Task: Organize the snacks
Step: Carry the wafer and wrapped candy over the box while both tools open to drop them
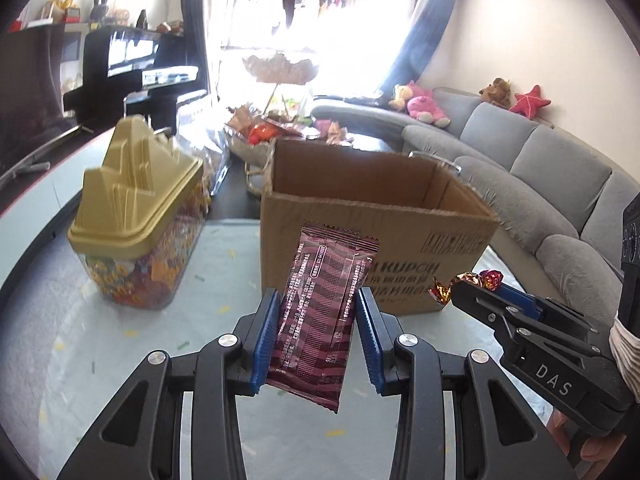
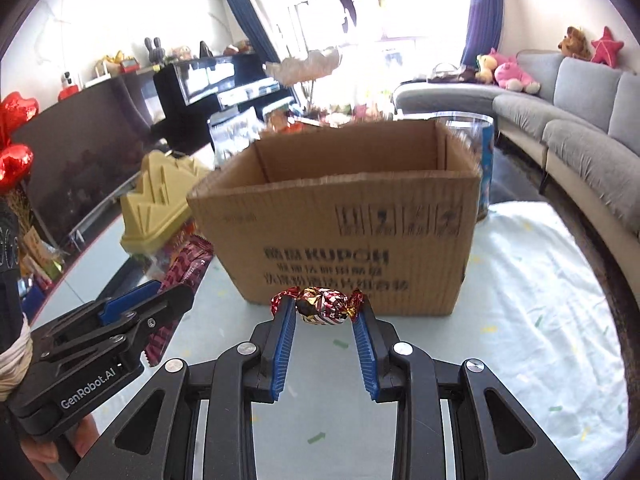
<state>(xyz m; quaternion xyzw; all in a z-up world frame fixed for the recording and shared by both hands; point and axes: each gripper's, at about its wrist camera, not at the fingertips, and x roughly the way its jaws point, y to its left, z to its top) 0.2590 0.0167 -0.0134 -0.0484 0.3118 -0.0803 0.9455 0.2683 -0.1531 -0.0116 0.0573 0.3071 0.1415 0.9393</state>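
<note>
Cardboard box (image 1: 376, 248) stands open-topped on the surface (image 2: 540, 280), likely the place meant for loose snacks, with a gold-lidded jar (image 1: 136, 216) to its left. In front of the box, the left tool (image 1: 316, 316) is clamped on a maroon snack packet (image 1: 324, 304). Beside it the right tool (image 2: 325, 312) pinches a foil-wrapped candy (image 2: 320, 306), both apparently raised for dropping in.
</note>
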